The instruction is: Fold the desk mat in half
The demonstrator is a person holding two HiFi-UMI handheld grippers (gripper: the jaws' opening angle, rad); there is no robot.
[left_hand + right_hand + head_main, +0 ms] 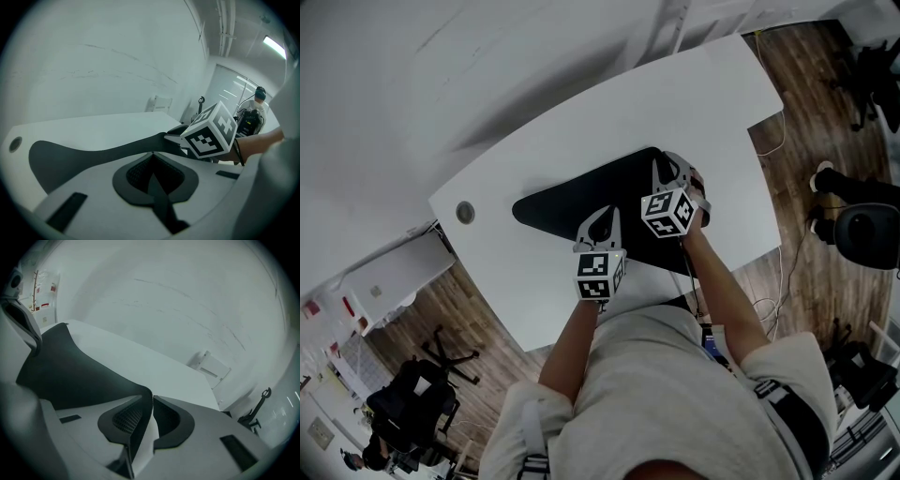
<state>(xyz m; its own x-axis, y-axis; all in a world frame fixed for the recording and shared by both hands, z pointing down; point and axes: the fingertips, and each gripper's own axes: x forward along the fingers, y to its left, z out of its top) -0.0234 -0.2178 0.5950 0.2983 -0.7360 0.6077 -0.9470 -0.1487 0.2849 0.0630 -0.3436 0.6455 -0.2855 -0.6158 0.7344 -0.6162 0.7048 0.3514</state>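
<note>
A black desk mat (581, 202) lies on the white table (581, 112), with its near edge lifted off the top. My left gripper (600, 223) is shut on that edge; in the left gripper view the mat (70, 157) runs as a thin strip between the closed jaws (151, 159). My right gripper (673, 173) is at the mat's right near corner. In the right gripper view that corner (61, 376) stands between the jaws (151, 401), against the left pad, its pale underside showing across a gap to the right pad. The right gripper's marker cube (211, 131) sits close to the right.
A round cable hole (466, 213) sits in the table's left end. Wood floor surrounds the table, with an office chair (412, 394) at the lower left and another (867, 234) at the right. Cables (780, 281) hang by the right edge. A white wall stands behind.
</note>
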